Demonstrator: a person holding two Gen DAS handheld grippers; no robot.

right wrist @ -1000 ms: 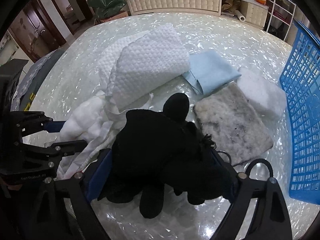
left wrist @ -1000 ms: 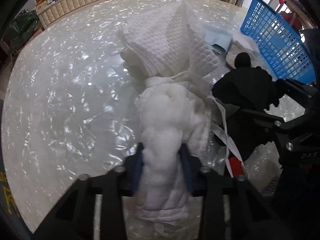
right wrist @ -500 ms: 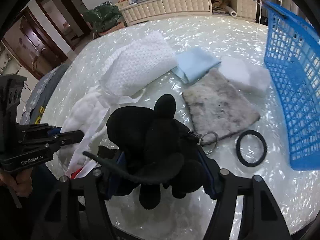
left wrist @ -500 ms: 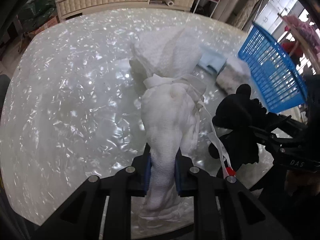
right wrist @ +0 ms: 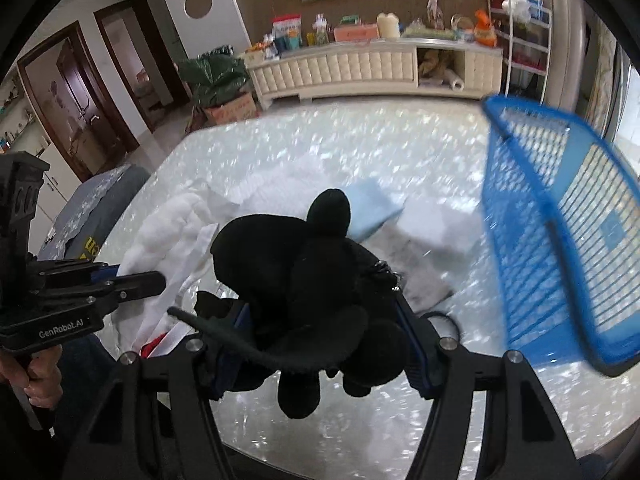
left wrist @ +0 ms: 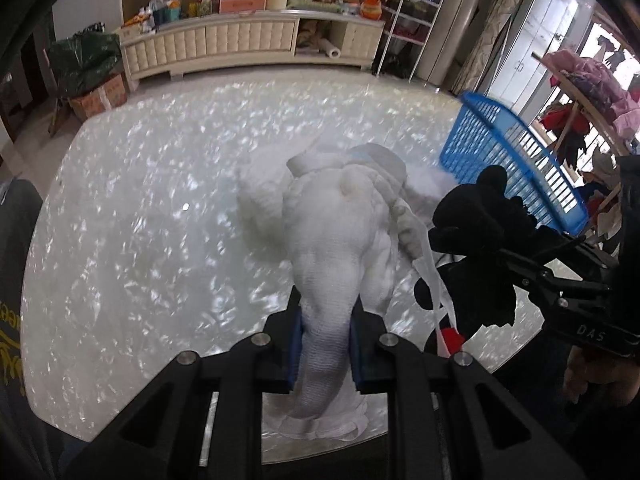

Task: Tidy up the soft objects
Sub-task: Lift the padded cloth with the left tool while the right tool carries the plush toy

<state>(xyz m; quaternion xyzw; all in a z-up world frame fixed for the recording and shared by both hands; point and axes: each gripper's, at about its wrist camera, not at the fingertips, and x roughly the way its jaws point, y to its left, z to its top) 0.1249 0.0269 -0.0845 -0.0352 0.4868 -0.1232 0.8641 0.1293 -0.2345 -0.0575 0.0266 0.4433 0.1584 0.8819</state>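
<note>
Above the pearly table (left wrist: 120,240), left claw (left wrist: 326,334) pinches fluffy white cloth (left wrist: 336,248); right claw (right wrist: 320,344) clamps black plush (right wrist: 296,264).

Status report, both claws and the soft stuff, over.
Left claw shut on white cloth bundle. Right claw shut on black plush toy. Blue basket on right, nothing blocking it.

The right gripper (right wrist: 320,344) clamps a black plush toy (right wrist: 304,280) between its blue-padded jaws, the toy raised above the glossy pearl-white table (right wrist: 320,152). To the left, the left gripper (right wrist: 132,280) (a hand (right wrist: 36,376) under it) grips a white fluffy cloth bundle (right wrist: 168,232). A blue slatted plastic basket (right wrist: 560,248) stands right; a pale blue folded cloth (right wrist: 368,208) lies beyond the toy
</note>
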